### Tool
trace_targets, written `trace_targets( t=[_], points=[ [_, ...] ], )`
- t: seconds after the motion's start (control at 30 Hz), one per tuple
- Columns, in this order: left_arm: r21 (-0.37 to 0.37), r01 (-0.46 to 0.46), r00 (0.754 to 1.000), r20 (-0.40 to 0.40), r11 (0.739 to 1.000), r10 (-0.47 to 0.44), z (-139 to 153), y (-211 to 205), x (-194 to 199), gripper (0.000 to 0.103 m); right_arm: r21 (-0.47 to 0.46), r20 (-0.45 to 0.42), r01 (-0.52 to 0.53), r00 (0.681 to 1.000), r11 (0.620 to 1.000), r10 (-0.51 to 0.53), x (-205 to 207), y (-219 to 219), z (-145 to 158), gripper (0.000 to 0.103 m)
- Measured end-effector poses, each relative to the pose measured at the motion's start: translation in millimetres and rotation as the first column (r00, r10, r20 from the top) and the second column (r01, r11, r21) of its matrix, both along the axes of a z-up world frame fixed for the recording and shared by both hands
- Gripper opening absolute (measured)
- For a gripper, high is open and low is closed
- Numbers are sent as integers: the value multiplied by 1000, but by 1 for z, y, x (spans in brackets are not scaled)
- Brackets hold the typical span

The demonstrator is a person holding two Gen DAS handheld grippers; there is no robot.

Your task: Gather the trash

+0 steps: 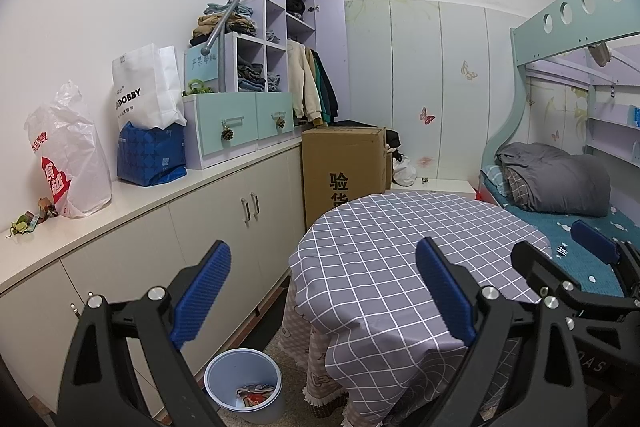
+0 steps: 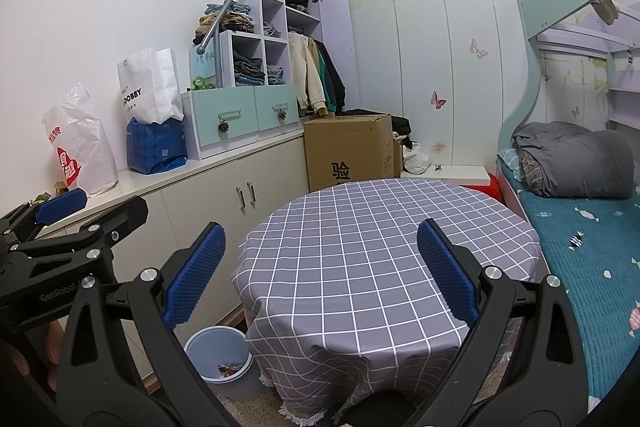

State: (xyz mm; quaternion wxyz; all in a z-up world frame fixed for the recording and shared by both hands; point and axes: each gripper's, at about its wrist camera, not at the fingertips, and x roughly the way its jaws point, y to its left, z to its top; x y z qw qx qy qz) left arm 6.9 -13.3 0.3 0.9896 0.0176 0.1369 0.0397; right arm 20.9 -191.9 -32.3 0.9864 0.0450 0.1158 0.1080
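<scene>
— Any writing you can read?
— "DOBBY" in black on the white paper bag [image 1: 146, 87], and "验货" on the cardboard box [image 1: 342, 171].
— Anything on the tools?
— "GenRobot" on the left gripper [image 2: 60, 223] body. The red characters on the plastic bag [image 1: 70, 155] are too creased to read.

Matt checked cloth [image 2: 384, 247] covers table; plastic bin [image 1: 244, 383].

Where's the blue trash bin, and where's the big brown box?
blue trash bin [image 1: 224, 375], left wrist view, on its inner wall.
brown box [image 2: 348, 143], right wrist view, on its front face.
</scene>
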Motion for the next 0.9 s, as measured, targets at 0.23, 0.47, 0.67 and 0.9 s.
trace_targets(
  t=[0.23, 0.47, 0.67, 0.9],
  points=[
    [1, 0, 1000, -1, 1000, 0, 0, 0, 0, 92, -1, 1, 1, 1000, 1000, -1, 0, 0, 1, 95],
    [1, 3, 1000, -3, 1000, -3, -3, 1, 0, 92, 0, -2, -1, 1000, 1000, 1, 1, 1, 0, 95],
    [2, 4, 1000, -7, 1000, -4, -6, 3, -1, 92, 0, -4, -1, 1000, 1000, 1, 0, 0, -4, 95],
    [2, 7, 1000, -9, 1000, -7, -8, 5, 2, 92, 0, -6, -1, 1000, 1000, 1, 0, 0, -5, 95]
  ],
)
